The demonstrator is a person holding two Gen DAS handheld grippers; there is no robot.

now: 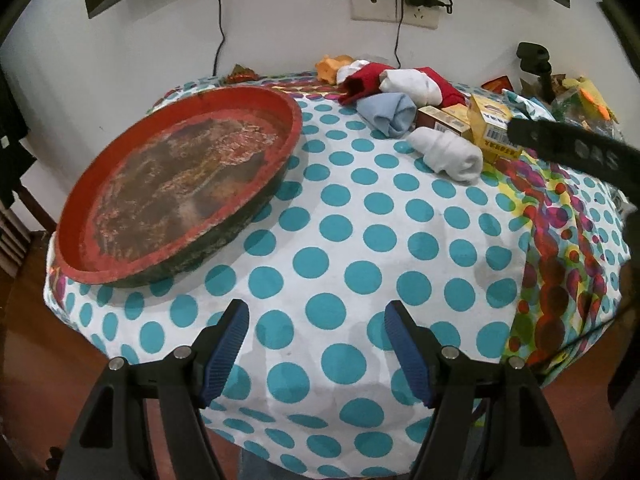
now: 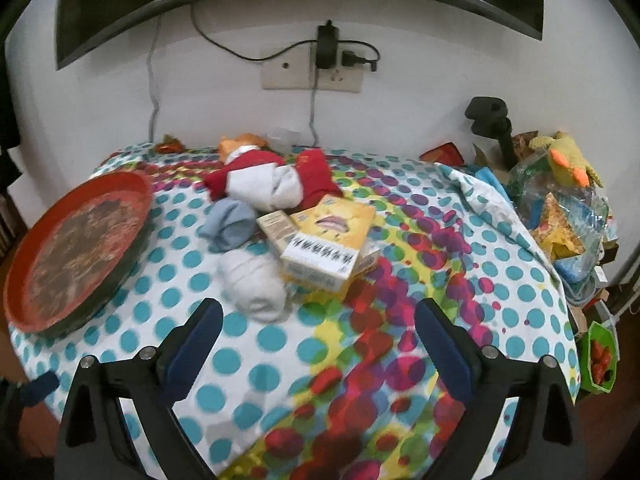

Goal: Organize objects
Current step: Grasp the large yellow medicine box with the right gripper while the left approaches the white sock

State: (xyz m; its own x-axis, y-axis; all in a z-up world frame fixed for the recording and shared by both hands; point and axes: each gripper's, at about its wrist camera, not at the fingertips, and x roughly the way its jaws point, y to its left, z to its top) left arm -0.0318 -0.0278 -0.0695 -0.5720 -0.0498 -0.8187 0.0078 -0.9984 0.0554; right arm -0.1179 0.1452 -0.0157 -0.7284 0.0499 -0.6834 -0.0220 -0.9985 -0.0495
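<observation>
A round red tray (image 1: 280,104) sits on the left of the polka-dot table; it also shows in the right wrist view (image 2: 144,192). Behind the table's middle lie rolled socks: a white roll (image 1: 448,152) (image 2: 256,280), a pale blue roll (image 1: 388,112) (image 2: 228,224), a white-and-red bundle (image 1: 408,80) (image 2: 264,184). Yellow boxes (image 1: 492,128) (image 2: 332,240) lie beside them. My left gripper (image 1: 316,320) is open and empty above the front of the table. My right gripper (image 2: 318,312) is open and empty, just short of the white roll.
A wall socket with plugged chargers (image 2: 328,60) hangs behind the table. Clutter of bags and a yellow knitted toy (image 2: 568,160) fills the right edge. A green basket of red items (image 2: 600,360) sits low at right. A black stand (image 2: 492,120) rises at back right.
</observation>
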